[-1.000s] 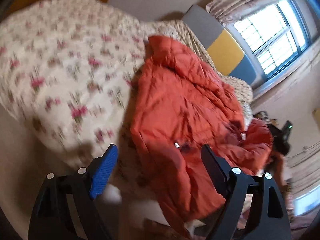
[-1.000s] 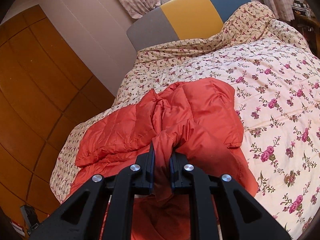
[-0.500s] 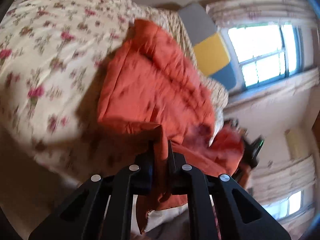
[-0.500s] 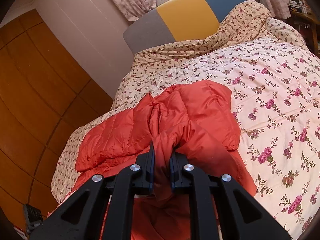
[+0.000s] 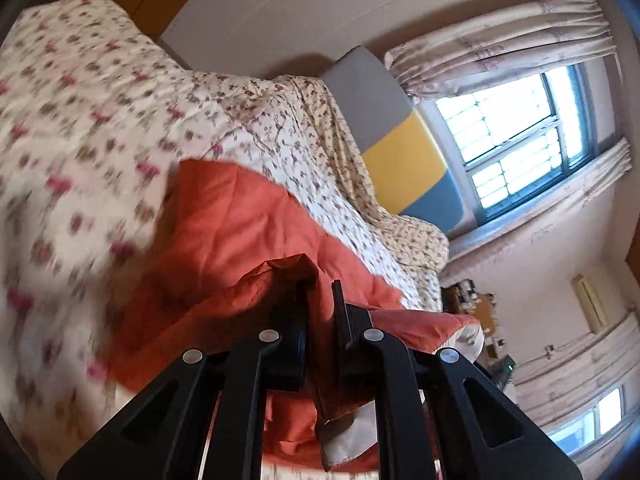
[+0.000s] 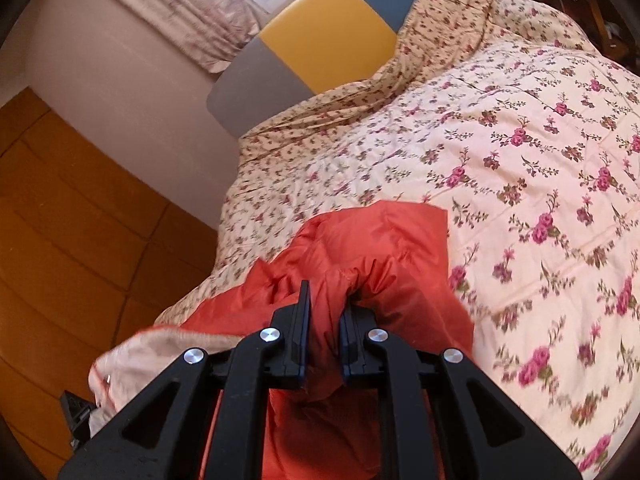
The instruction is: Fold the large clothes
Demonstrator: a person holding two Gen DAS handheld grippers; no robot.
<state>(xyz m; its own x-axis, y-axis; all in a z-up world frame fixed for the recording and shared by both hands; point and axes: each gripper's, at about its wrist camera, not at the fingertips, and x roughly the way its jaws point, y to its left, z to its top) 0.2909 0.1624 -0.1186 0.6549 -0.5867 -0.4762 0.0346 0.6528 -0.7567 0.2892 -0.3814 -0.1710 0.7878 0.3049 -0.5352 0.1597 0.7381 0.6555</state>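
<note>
An orange quilted jacket (image 5: 224,220) lies on a bed with a floral quilt (image 5: 80,128). My left gripper (image 5: 322,300) is shut on a bunched edge of the jacket, lifted off the bed, with pale lining hanging below. In the right wrist view the same jacket (image 6: 380,240) lies on the floral quilt (image 6: 540,160). My right gripper (image 6: 325,304) is shut on a thick fold of the jacket. A pale lining edge (image 6: 132,356) shows at lower left.
A headboard with grey, yellow and blue panels (image 6: 328,40) stands at the bed's far end. A wooden wardrobe (image 6: 60,240) is on the left. A window with curtains (image 5: 520,128) and a cluttered table (image 5: 476,304) are beyond the bed.
My left gripper went from open to shut on the jacket's edge and has lifted it. My right gripper kept its hold and pulled the jacket nearer, so more of the quilt shows.
</note>
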